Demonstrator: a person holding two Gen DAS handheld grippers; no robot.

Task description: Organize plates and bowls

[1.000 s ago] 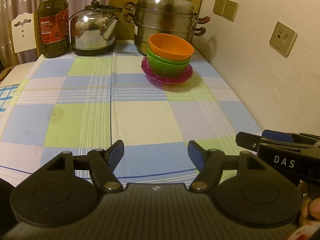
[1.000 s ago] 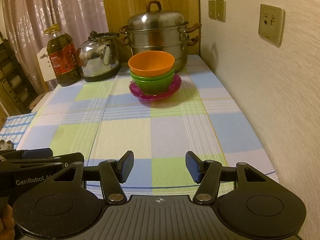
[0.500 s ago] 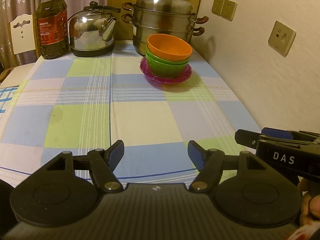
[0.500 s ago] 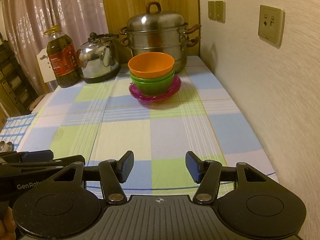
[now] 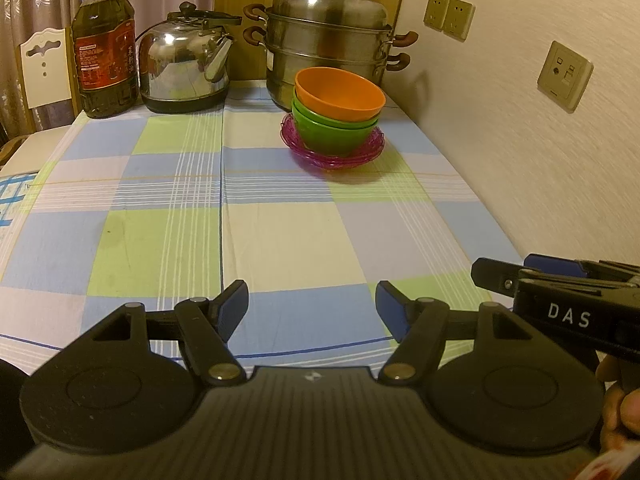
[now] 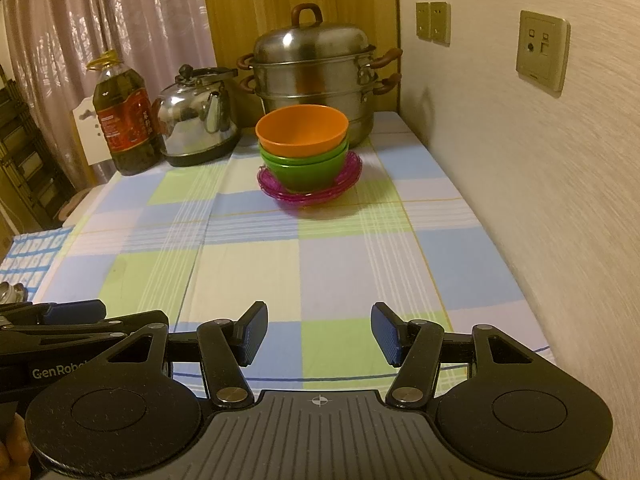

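An orange bowl [image 5: 340, 94] sits nested in green bowls [image 5: 334, 134], which stand on stacked magenta plates [image 5: 332, 156] at the far right of the checked tablecloth. The same stack shows in the right wrist view: orange bowl [image 6: 302, 130], green bowls [image 6: 306, 170], magenta plates [image 6: 312, 194]. My left gripper [image 5: 312, 306] is open and empty, low over the table's near edge. My right gripper [image 6: 318, 330] is open and empty, beside it on the right, also seen in the left wrist view [image 5: 560, 292]. Both are far from the stack.
A steel steamer pot [image 5: 328, 36], a steel kettle [image 5: 184, 64] and an oil bottle [image 5: 104, 48] stand along the table's back edge. A wall with sockets [image 5: 564, 76] runs close along the right. A white chair [image 5: 44, 68] stands at the far left.
Both grippers have stayed open and nearly still; the views have shifted only slightly. The stack has not moved.
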